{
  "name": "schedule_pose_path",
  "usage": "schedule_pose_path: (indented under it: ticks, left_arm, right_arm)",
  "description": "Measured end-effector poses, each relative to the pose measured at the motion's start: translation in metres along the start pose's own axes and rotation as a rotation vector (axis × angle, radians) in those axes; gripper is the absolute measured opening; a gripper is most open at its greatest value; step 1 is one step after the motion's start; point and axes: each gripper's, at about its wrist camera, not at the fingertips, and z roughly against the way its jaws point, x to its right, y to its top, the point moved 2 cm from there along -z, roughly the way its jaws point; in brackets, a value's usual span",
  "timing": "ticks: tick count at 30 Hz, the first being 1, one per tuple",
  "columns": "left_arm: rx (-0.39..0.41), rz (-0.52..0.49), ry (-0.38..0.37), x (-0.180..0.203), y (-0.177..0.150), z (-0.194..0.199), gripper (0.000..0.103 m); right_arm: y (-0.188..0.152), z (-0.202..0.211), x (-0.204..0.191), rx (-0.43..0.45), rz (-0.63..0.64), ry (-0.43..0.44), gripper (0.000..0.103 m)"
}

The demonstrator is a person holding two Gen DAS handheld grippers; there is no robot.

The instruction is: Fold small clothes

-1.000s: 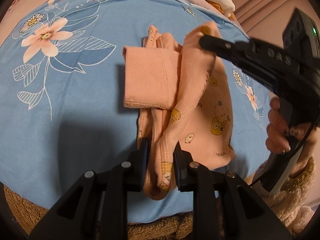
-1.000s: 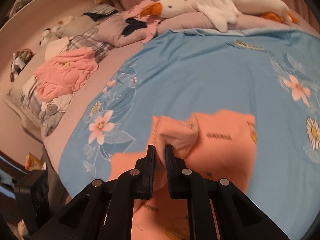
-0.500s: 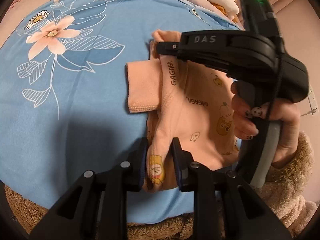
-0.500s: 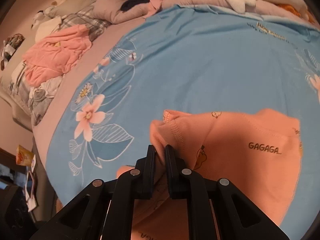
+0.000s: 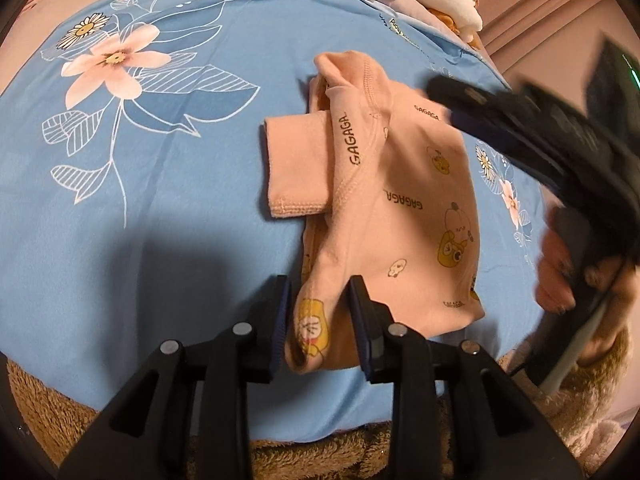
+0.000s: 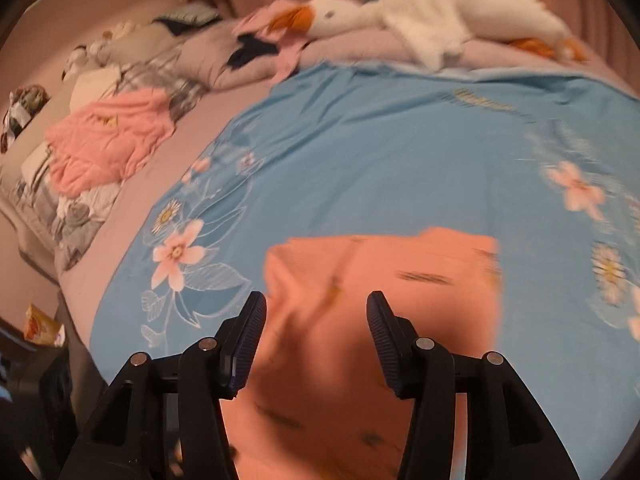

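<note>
A peach baby garment [image 5: 400, 200] with cartoon prints and "GAGAGA" lettering lies folded lengthwise on the blue floral sheet [image 5: 160, 200]. One sleeve [image 5: 298, 168] sticks out to the left. My left gripper [image 5: 320, 312] straddles the garment's near corner. Its jaws are opening and the left pad stands clear of the cloth. In the left wrist view my right gripper [image 5: 440, 92] is blurred above the garment's far right edge, with a person's hand [image 5: 560, 272] on its grip. My right gripper [image 6: 316, 320] hovers over the garment [image 6: 380, 280]; its jaws are opening wide and grip nothing.
A white plush goose [image 6: 440, 12] lies along the far side of the bed. A pile of pink clothes [image 6: 108, 136] and patterned pillows sit at the left. A brown fleece blanket [image 5: 320, 456] lines the near edge.
The right gripper let go of the garment's folded-over shoulder, spread its jaws and drew back to the right. The folded half now lies flat. The left jaws widened slightly.
</note>
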Motion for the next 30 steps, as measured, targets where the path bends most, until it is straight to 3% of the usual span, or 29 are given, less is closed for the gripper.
schedule_pose_path:
  ticks: [3,9,14,18,20,21,23,26,30]
  left_arm:
    - [0.0,-0.001,-0.004,-0.001,-0.003,0.003,0.028]
    - [0.014,-0.009,0.008,-0.002,-0.01,0.005,0.028]
    - [0.032,-0.013,0.021,-0.002,-0.013,0.003,0.028]
    - [0.038,-0.014,0.027,-0.002,-0.016,0.002,0.014]
    - [0.044,-0.027,0.04,0.0,-0.017,0.001,0.014]
    - [0.045,-0.029,0.045,0.001,-0.017,0.001,0.014]
    - [0.043,-0.025,0.044,0.0,-0.016,0.001,0.013]
    - [0.044,-0.035,0.042,0.001,-0.015,0.003,0.011]
    - [0.05,-0.055,0.049,0.003,-0.015,0.006,0.011]
  right_arm:
    - [-0.02,0.023,0.019,0.042,-0.012,-0.021,0.052]
    - [-0.074,0.029,0.051,-0.038,-0.101,-0.098,0.052]
    - [-0.106,0.021,0.057,-0.11,-0.186,-0.037,0.052]
    - [-0.114,0.026,0.052,-0.109,-0.196,-0.005,0.052]
    - [-0.116,0.026,0.048,-0.114,-0.192,0.018,0.051]
    - [-0.117,0.024,0.046,-0.119,-0.19,0.028,0.049]
    - [-0.121,0.022,0.041,-0.13,-0.177,0.035,0.032]
    - [-0.122,0.027,0.033,-0.117,-0.131,0.018,0.018]
    - [-0.122,0.041,0.027,-0.079,-0.07,0.004,0.014]
